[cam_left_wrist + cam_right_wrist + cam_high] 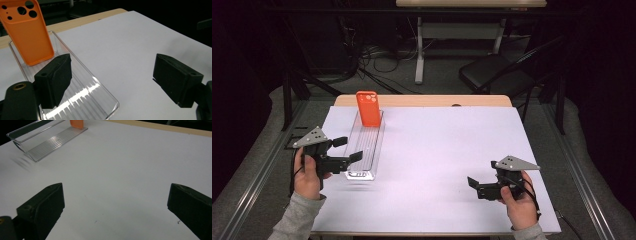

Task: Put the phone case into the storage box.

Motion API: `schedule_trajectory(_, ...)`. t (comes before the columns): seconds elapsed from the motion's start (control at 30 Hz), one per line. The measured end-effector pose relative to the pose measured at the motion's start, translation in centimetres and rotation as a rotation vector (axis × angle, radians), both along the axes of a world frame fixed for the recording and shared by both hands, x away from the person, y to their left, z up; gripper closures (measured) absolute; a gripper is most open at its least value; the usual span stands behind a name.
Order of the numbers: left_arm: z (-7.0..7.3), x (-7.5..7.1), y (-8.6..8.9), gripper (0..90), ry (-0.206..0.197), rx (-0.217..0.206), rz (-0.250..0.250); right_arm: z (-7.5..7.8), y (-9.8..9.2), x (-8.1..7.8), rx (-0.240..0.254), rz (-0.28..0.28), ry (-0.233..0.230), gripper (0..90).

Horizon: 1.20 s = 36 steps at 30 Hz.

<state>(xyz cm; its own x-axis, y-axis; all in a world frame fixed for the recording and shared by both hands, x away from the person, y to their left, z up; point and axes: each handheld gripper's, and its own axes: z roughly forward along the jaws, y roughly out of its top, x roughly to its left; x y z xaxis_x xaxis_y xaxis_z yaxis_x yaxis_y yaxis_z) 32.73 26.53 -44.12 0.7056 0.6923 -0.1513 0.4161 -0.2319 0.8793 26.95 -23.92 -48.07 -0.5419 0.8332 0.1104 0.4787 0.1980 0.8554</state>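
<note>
- Left gripper (347, 149), left of frame: jaws wide apart, empty, beside the clear tray (373, 145) holding an orange phone case (368, 108)
- Right gripper (472, 183), lower right: jaws wide apart, holding nothing

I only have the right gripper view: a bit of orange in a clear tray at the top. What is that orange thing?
Observer: An orange phone case, standing upright at the far end of the clear tray, camera cutouts at its top.
Operator: Where's the left gripper?
Observer: The left gripper is at the tray's near end, jaws open; in its own view one jaw sits over the tray floor.
Operator: Is it touching the case?
Observer: No. The case stands apart at the far end of the tray.
Operator: And where am I on the table?
Observer: The right gripper is near the table's front right, jaws open and holding nothing.
</note>
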Motion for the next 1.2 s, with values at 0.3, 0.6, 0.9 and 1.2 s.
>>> schedule_trajectory(0.3,-1.2,-1.1,1.3,16.0,0.005,-0.004,0.033,-0.7,-1.4,-0.7,-0.002,-0.038,0.021,0.8)
schedule_trajectory(0.6,-2.7,-1.9,2.2,16.0,0.027,-0.011,0.064,-1.5,-2.8,-1.2,-0.002,-0.079,0.037,0.9)
schedule_trajectory(0.9,-3.7,-2.5,3.3,16.0,0.042,-0.017,0.083,-2.3,-3.8,-1.7,-0.008,-0.102,0.051,0.9)
schedule_trajectory(1.2,-4.8,-3.1,4.1,16.0,0.054,-0.014,0.111,-3.3,-4.9,-2.3,-0.016,-0.135,0.058,1.2)
